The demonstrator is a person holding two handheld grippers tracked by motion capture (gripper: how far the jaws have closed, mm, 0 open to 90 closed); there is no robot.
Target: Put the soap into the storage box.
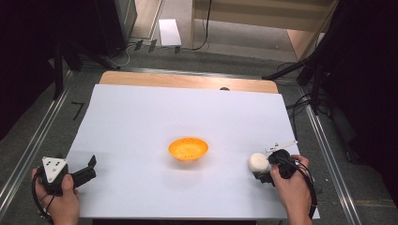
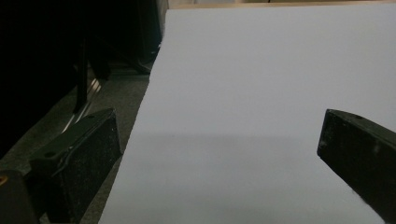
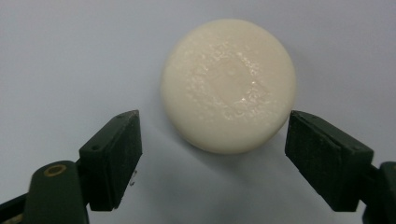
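A round cream-white puck (image 3: 229, 86) lies on the white sheet (image 1: 141, 122) at the front right, also seen as the puck (image 1: 258, 162) from above. My right gripper (image 3: 213, 116) points down over it, jaws apart on either side of its near half, pads not pressing it. In the high view the right gripper (image 1: 265, 169) sits in a hand just right of the puck. An orange bowl (image 1: 202, 146) stands mid-table with nothing in it. My left gripper (image 1: 91, 168) rests at the sheet's front left edge. The left gripper (image 2: 219, 126) is open with only bare sheet between its fingers.
A wooden table edge (image 1: 187, 80) shows behind the sheet. Metal floor rails (image 1: 33, 140) run along both sides. Dark stands and cables (image 1: 305, 79) crowd the back right; a white box (image 1: 169, 32) lies on the floor beyond.
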